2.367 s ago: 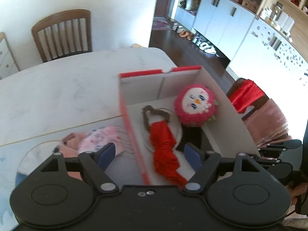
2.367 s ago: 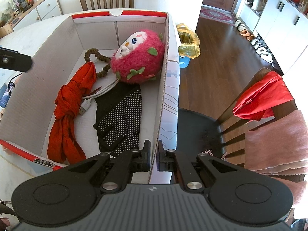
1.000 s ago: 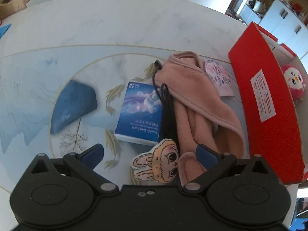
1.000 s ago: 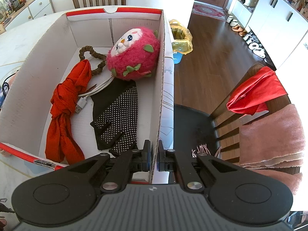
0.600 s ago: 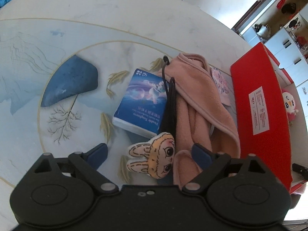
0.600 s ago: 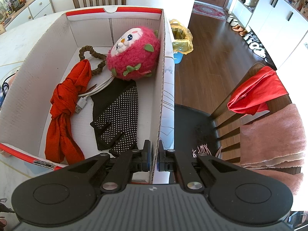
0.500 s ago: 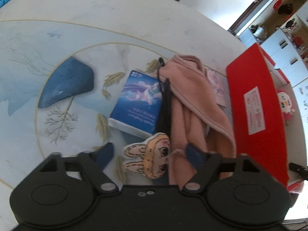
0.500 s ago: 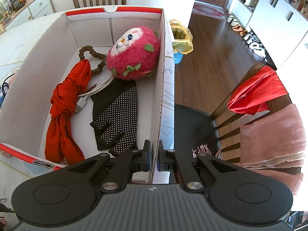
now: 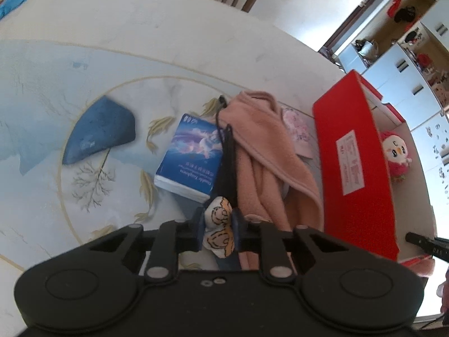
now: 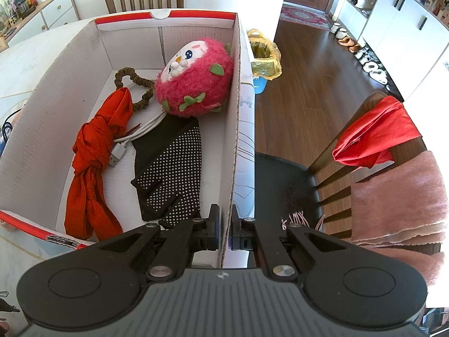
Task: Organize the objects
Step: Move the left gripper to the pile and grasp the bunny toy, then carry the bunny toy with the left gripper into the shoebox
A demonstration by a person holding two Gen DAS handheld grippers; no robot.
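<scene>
Now the left gripper point(image 9: 218, 231) is pinching the small bunny plush point(image 9: 219, 226) between its blue pads, its jaws having just been closing from fully wide onto the toy, which a second ago was lying free between them on the table point(image 9: 140, 42); the plush is sitting squeezed and upright just in front of the tissue pack point(image 9: 190, 158) and beside the pink towel point(image 9: 261, 151) and black cord point(image 9: 227, 157); the right gripper point(image 10: 223, 231) is clamping the near wall of the red box point(image 10: 234, 129), jaws narrow on the cardboard, apparently steadying it; inside are lying the pink round plush point(image 10: 193, 80), red scarf point(image 10: 95, 151), dotted black gloves point(image 10: 171, 165) and white cable point(image 10: 134, 134); judging from this, the bunny is now secured and ready for carrying to the box, while the remaining table items are still awaiting sorting.
</scene>
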